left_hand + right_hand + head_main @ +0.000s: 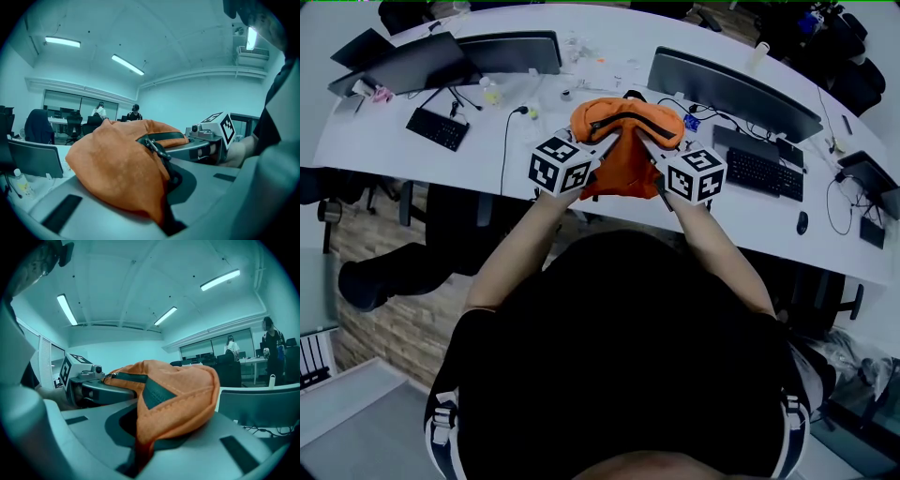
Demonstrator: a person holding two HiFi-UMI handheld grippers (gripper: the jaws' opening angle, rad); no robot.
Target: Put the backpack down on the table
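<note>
An orange backpack point(625, 131) with dark zip trim hangs between my two grippers, over the near edge of the white curved table point(403, 155). My left gripper point(602, 155) is shut on its fabric from the left. From the right, my right gripper point(652, 155) is shut on it too. In the left gripper view the backpack point(117, 164) bulges over the shut jaws point(164, 224), with the right gripper's marker cube point(219, 125) beyond it. In the right gripper view a fold of the backpack point(183, 390) is pinched in the jaws point(136, 462). Whether its bottom touches the table is hidden.
A monitor point(727, 89) and keyboard point(766, 172) stand right of the backpack, with a mouse point(802, 222) near the edge. Another keyboard point(438, 127) and screens point(502, 52) lie to the left. A dark chair point(455, 230) sits under the table. People work at far desks point(101, 110).
</note>
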